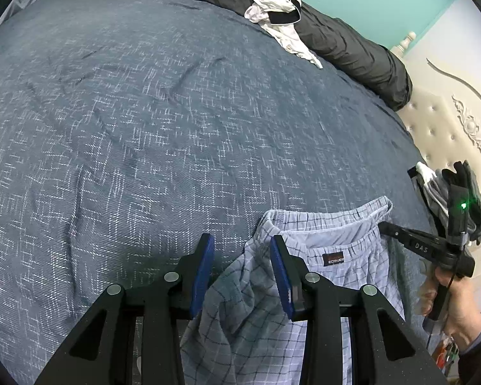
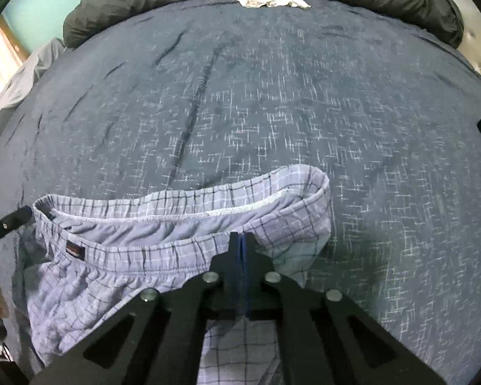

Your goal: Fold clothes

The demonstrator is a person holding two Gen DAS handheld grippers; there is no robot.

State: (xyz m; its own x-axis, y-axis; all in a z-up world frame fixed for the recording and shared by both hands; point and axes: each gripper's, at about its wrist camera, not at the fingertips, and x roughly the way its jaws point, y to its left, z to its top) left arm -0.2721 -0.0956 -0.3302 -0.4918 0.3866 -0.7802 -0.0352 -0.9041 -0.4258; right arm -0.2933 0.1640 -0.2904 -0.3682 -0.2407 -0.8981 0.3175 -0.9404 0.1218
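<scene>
Your pale blue plaid shorts (image 2: 118, 256) lie near the edge of the bed (image 1: 144, 112), gathered elastic waistband gaping, a small dark label inside it, fabric crumpled. Your right tool (image 2: 242, 240) is clamped tight on the near waistband edge. Your left tool (image 1: 242, 250) stands parted over a bunched fold, which appears ungripped, though the view is partly blocked.
</scene>
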